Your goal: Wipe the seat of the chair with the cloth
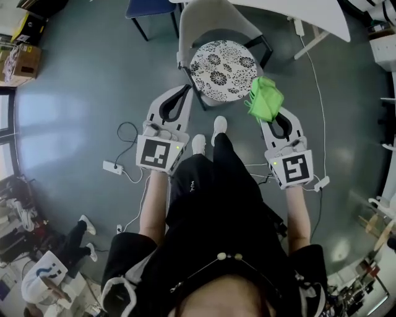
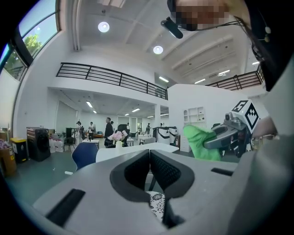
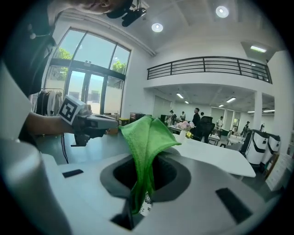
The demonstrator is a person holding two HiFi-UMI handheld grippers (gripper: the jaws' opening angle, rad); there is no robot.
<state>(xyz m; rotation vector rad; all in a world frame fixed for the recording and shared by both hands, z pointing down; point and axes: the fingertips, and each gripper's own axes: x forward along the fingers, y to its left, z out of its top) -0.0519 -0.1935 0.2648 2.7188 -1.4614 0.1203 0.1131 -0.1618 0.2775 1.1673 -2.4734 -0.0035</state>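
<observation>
With the fingers (image 3: pixel 171 170) of my right gripper (image 1: pixel 272 117) I am pinching a bunched fold of the cloth (image 1: pixel 265 99) — it is drooping soft and light — while my left gripper (image 1: pixel 187 88) is hovering shut and empty.

Grey floor (image 1: pixel 74 93), seen from above. Standing on it: a chair (image 1: pixel 219 37) with a round patterned seat, a blue chair (image 1: pixel 151 9) at the top edge, a cardboard box (image 1: pixel 21 62) at left. A white power strip (image 1: pixel 112 167) and a looped black cable (image 1: pixel 127 133) lie left of centre.
</observation>
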